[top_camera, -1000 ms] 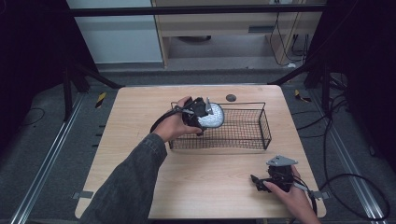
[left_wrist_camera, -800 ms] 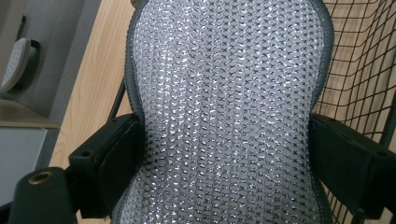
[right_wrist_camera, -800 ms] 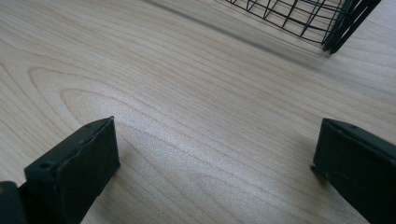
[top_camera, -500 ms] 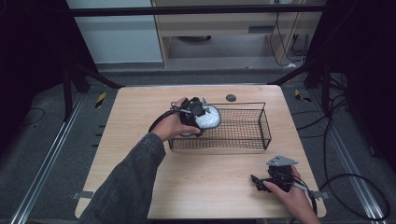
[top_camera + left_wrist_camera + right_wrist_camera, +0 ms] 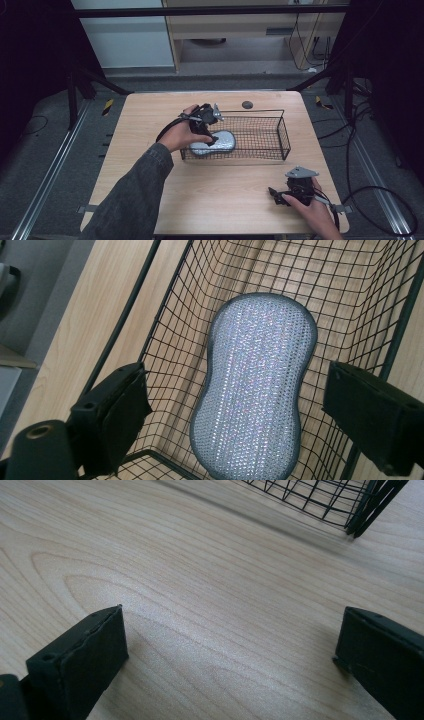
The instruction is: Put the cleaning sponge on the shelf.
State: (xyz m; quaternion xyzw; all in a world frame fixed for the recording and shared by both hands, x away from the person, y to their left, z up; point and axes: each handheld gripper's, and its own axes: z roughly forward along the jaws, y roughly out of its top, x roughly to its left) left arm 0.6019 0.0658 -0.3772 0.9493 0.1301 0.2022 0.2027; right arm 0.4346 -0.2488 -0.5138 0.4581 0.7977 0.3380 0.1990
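Sponge (image 5: 254,385) is down, lying flat on the floor of the wire basket (image 5: 283,131) at its left end, silver mesh face up, grey edge all round. Start with the big picture: the table (image 5: 150,125) carries that basket across its far middle, and a small dark round thing (image 5: 247,104) sits on the wood just behind it, well apart from the action.

Now the left tool (image 5: 206,131): it hangs over the basket's left end, jaws spread wide to either side of the sponge and clear of it in the left gripper view. Nothing gripped. The risk, as I read it, is on the way out. Those jaws sit inside the wire walls, and the left one is close to the basket's rim bar. Lift at a slant and a jaw could hook the wire, dragging or tipping the whole basket. The trailing cable loops near the rim too and might snag.

Second worry: the sponge looks light and springy. If a jaw brushes its edge while rising, it could flip up against the wall or ride out over the rim.

Smallest player: the right tool (image 5: 282,193), resting low near the table's front right corner, jaws wide apart over bare wood, holding nothing. Little danger there unless it swings into the basket's near corner.
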